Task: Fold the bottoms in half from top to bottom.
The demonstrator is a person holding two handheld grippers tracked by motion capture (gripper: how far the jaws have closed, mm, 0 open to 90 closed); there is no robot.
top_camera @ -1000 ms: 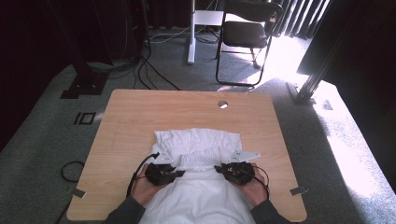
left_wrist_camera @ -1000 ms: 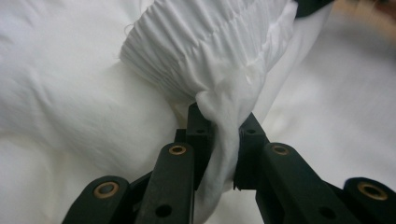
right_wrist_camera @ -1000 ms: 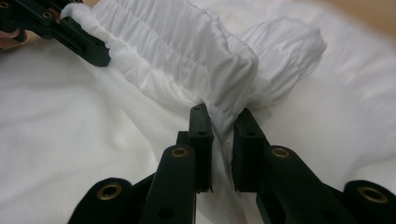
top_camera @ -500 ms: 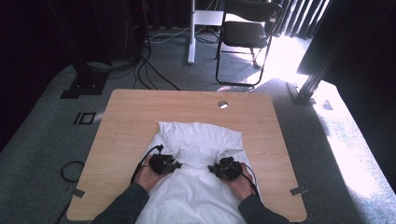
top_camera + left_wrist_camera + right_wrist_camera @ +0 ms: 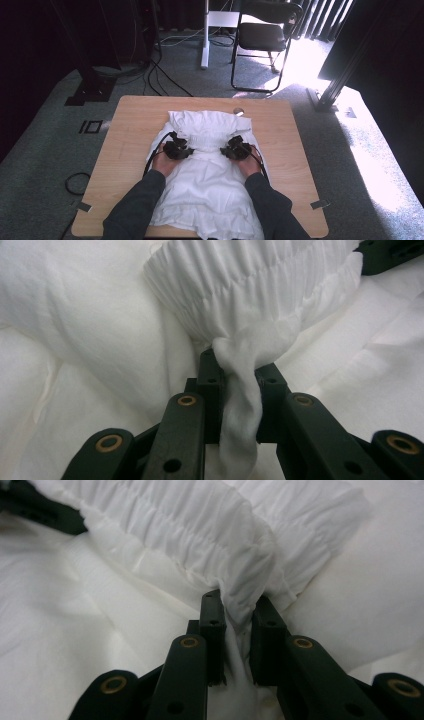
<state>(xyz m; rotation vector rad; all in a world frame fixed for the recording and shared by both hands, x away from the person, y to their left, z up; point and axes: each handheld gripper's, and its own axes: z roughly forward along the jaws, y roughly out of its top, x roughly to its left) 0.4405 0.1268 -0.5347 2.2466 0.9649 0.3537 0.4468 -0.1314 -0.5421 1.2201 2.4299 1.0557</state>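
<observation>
- Two grippers, each clamped on the white garment [image 5: 207, 170], which lies mid-frame on the table [image 5: 135, 125].
- Left gripper [image 5: 184, 149]: jaws pinch bunched cloth.
- Right gripper [image 5: 231, 148]: jaws pinch the gathered band [image 5: 200, 525].

Light wooden table [image 5: 130, 130] on grey carpeted floor [image 5: 45, 150]. Black folding metal chair [image 5: 262, 37] far, beside white metal post [image 5: 205, 35]. Black cables [image 5: 165, 75] trail far left. Strong sunlight patch [image 5: 380, 165] right; dark surroundings left.

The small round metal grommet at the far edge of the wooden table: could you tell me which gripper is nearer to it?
Right. The right gripper is just below the grommet; the left gripper is farther off toward the table's left.
</observation>
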